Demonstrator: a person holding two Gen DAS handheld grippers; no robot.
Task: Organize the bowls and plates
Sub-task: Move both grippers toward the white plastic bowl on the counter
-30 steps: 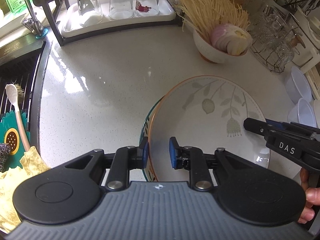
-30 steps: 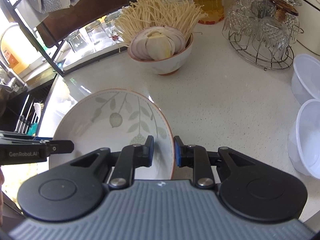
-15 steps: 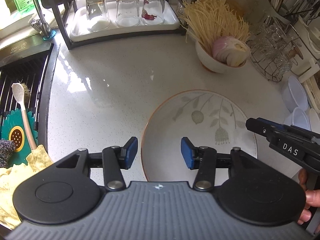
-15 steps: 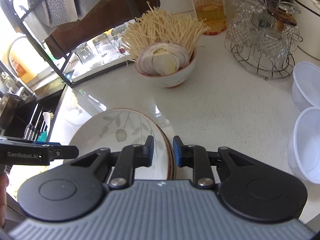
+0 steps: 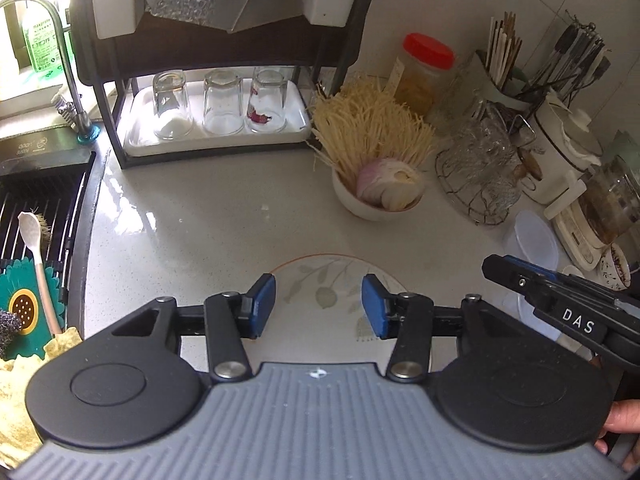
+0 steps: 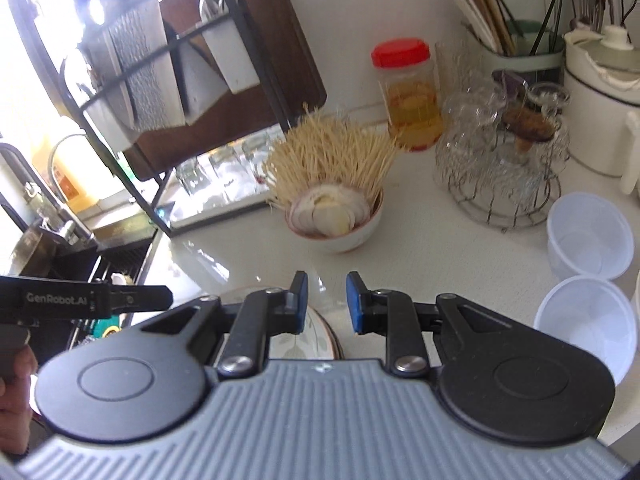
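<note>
Left wrist: round, glossy leaf-patterned plate (image 5: 328, 280).

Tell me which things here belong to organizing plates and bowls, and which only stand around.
For the job:
- leaf-pattern plate on the counter
- bowl of noodles and onion slices
- left gripper, open
- right gripper, open

Only standing around:
- three upturned glasses on a white tray
- red-lidded jar
- wire rack of glassware
- two plastic containers
</note>
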